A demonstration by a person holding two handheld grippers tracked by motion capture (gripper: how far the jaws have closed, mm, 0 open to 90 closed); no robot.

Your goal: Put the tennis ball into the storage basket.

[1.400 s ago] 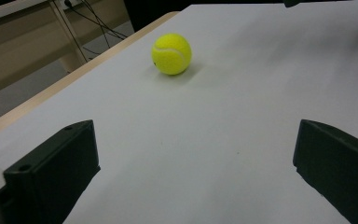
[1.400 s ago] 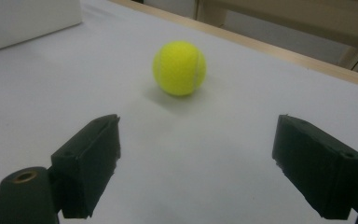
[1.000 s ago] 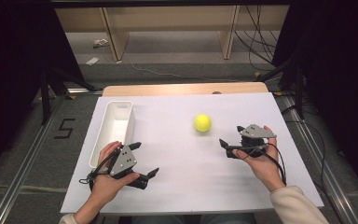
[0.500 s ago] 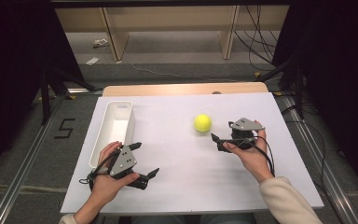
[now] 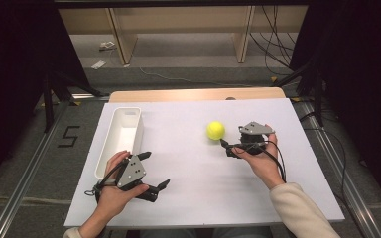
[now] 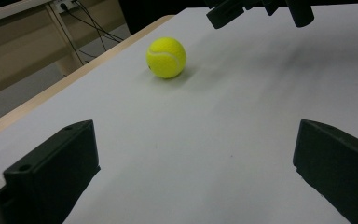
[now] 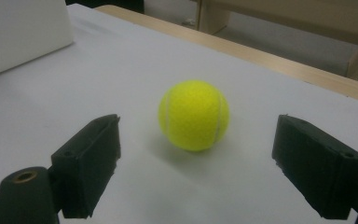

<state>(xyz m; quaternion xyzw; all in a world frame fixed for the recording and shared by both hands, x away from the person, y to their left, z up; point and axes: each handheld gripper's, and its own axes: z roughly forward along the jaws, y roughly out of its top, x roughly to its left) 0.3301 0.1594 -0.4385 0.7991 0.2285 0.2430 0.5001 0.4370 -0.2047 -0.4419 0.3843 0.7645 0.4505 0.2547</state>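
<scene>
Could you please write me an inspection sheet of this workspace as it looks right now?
Surface: white table top, bare apart from the items below.
Job's things: yellow tennis ball resting on the table; white bin at the left, upright, looks empty.
Clutter: nothing seen.
Grippers: right tool open, jaws lined up either side of the ball, not touching it; left tool open, holding nothing, beside the bin.
Cables: black cable loops from the right tool over the hand.
Surroundings: wooden shelving, cables on the floor, dark curtains.

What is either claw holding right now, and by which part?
Nothing is held. The right claw is open, with the yellow felt tennis ball just ahead, untouched. The left claw is open too.
</scene>
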